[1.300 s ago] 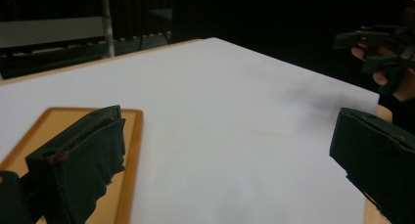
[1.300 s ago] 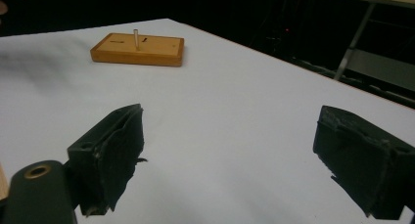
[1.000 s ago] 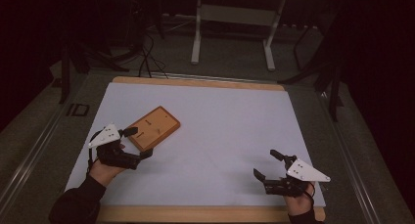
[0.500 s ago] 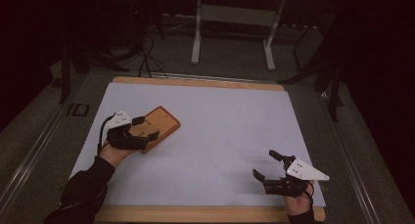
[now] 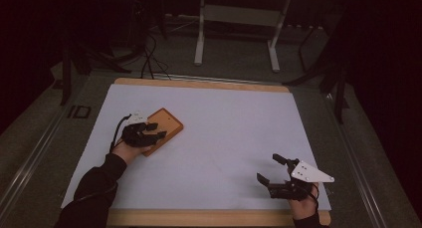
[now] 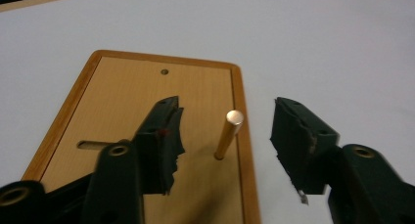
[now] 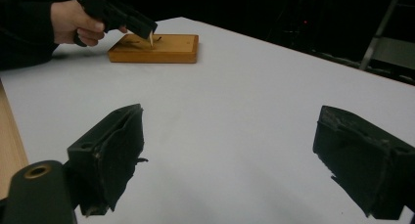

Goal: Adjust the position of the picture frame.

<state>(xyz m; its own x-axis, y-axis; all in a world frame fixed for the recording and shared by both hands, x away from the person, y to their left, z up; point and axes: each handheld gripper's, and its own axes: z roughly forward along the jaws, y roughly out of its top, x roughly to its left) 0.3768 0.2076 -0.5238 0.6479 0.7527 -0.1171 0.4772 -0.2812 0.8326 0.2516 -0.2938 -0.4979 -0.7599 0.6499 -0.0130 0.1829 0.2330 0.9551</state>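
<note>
The brass peg (image 6: 228, 134) stood upright in the wooden board (image 6: 127, 111) on the white table (image 5: 224, 138). My left gripper (image 6: 226, 131), jaws just closing, straddled it untouched; my right gripper (image 7: 230, 160) gaped empty, well apart.

Room was dark. White surface (image 5: 224, 138) had wooden edges near and far. Grey floor (image 5: 234, 58) lay beyond, bearing a white-legged stand (image 5: 236, 26); black cables (image 5: 149, 54) trailed far left.
</note>
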